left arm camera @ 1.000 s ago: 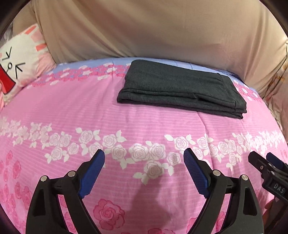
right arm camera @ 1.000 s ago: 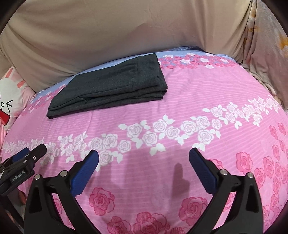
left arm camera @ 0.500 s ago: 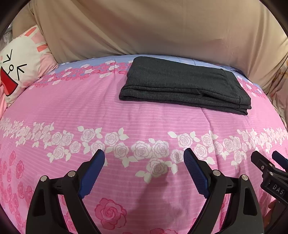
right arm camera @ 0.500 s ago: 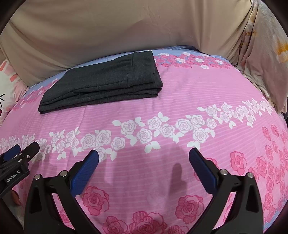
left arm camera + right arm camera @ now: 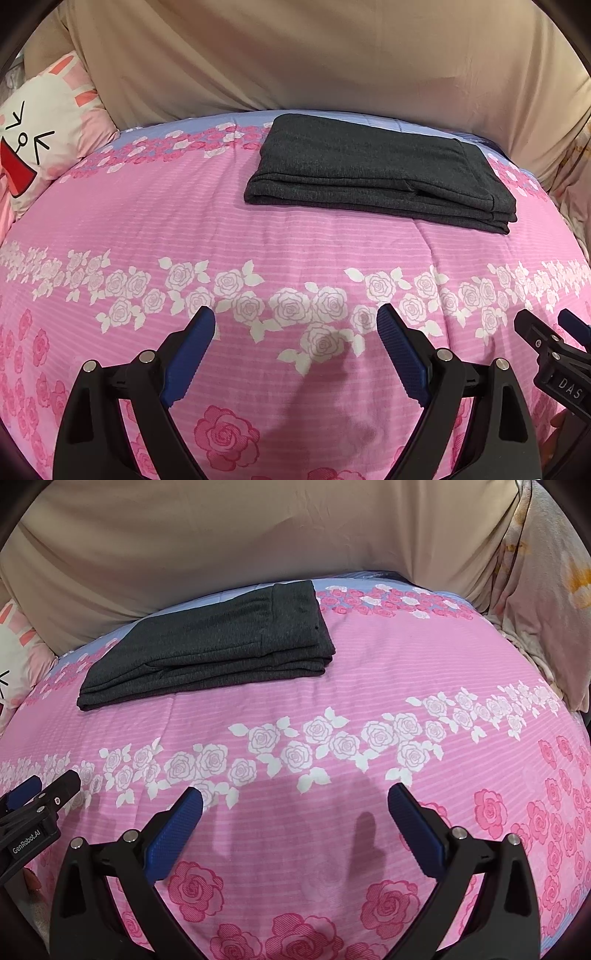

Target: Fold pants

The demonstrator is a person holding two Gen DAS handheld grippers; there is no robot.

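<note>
Dark grey pants [image 5: 373, 170] lie folded in a flat stack at the far side of the pink bed; they also show in the right wrist view [image 5: 221, 642]. My left gripper [image 5: 295, 332] is open and empty, well short of the pants above the rose-print cover. My right gripper [image 5: 295, 808] is open and empty too, also well short of the pants. The right gripper's tips show at the right edge of the left wrist view [image 5: 554, 339]. The left gripper's tips show at the left edge of the right wrist view [image 5: 40, 794].
A pink rose-print bed cover [image 5: 258, 240] fills both views. A beige sheet [image 5: 314, 55] hangs behind the bed. A cartoon rabbit pillow [image 5: 40, 125] lies at the far left. A pale floral cushion [image 5: 546, 590] stands at the right.
Both grippers have stayed open and empty. The views have shifted a little, so the pants sit slightly differently in frame; the pants themselves have not moved.
</note>
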